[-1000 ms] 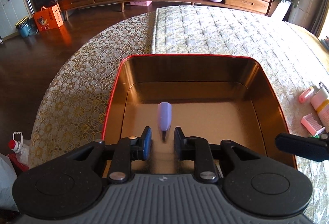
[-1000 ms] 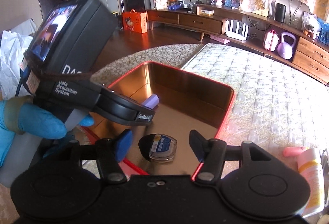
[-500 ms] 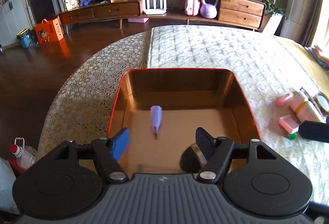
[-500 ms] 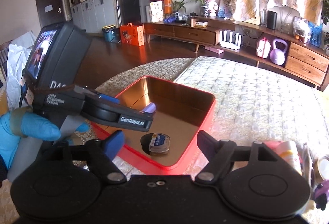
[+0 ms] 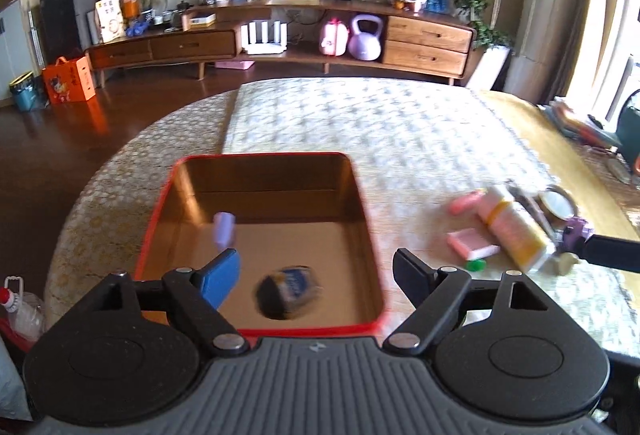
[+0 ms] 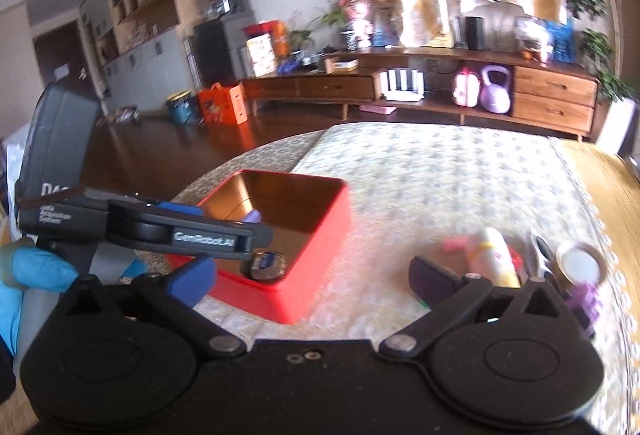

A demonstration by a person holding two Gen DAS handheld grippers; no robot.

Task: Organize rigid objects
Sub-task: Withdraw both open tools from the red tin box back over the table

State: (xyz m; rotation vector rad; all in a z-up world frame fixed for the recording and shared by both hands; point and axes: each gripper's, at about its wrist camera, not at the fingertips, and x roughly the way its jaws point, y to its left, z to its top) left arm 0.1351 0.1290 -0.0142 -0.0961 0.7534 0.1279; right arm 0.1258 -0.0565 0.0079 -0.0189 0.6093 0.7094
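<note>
A red tin box [image 5: 256, 159] with a coppery inside sits on the table; it also shows in the right wrist view [image 6: 320, 231]. In it lie a lilac pen-like object [image 5: 223, 229] and a round black tin with a blue label [image 5: 288, 291], which also shows in the right wrist view [image 6: 266, 265]. My left gripper [image 5: 316, 277] is open and empty above the box's near edge. My right gripper [image 6: 312, 281] is open and empty, to the right of the box. A heap of loose items lies right: a white and yellow tube [image 5: 516, 231], a pink brush [image 5: 468, 243], a pink cap [image 5: 464, 203].
A round tape roll [image 5: 558, 201] and a purple object [image 5: 576, 229] lie beyond the tube; both show in the right wrist view, the roll [image 6: 582, 263] above the purple object [image 6: 586, 301]. The table's left edge drops to a dark wood floor. A long sideboard stands at the back.
Both grippers have pulled back and up from the box and opened wider. The right gripper has swung right toward the heap. The pen and round tin stay in the box.
</note>
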